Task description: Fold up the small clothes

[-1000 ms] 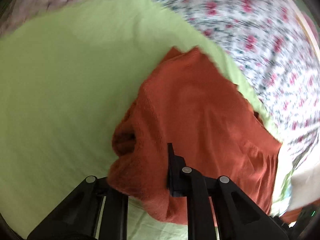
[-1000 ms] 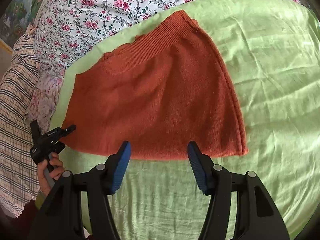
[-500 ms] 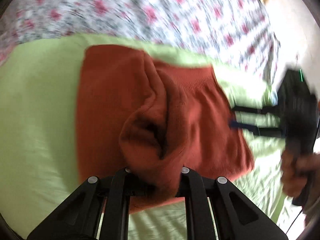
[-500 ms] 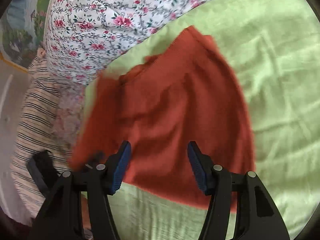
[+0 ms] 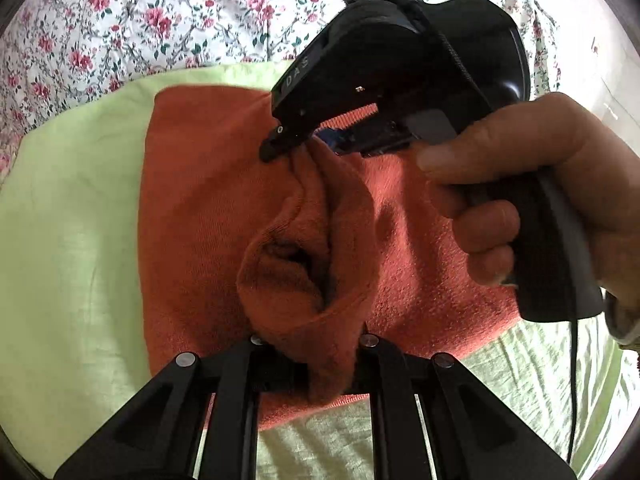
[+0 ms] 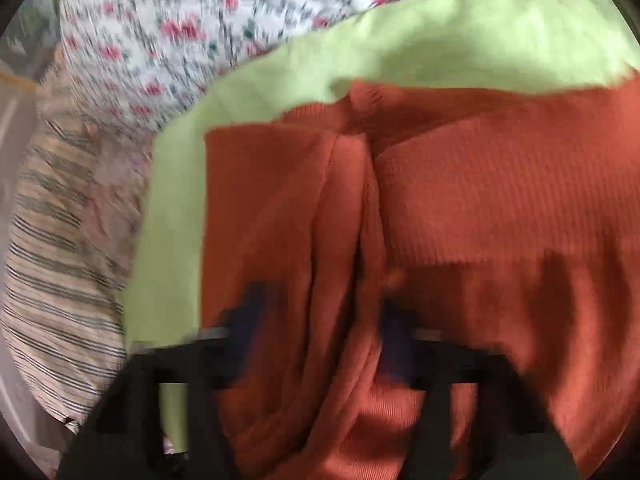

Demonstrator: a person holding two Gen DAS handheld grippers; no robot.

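Flowery bedsheet (image 5: 120, 20) in the background, with a lime green cloth (image 5: 72, 220) spread over the bed, and the rust-orange knit garment (image 5: 200, 220) lies on that green cloth. Left tongs (image 5: 308, 360) are clamped on a bunched fold of the knit, which puckers into a little pouch right in front of them. Right tongs (image 5: 296, 142) look pinched on the same ridge further up, near the ribbed band (image 5: 356, 114); the right wrist view is blurry, but fabric does run between the fingers there.

My take: keep both grips level and carry the ridge across together so the edge lands straight, then let go low so it doesn't flop. It's a soft, thick, slightly fuzzy knit, so it'll hold creases loosely and bulk up where it's doubled.
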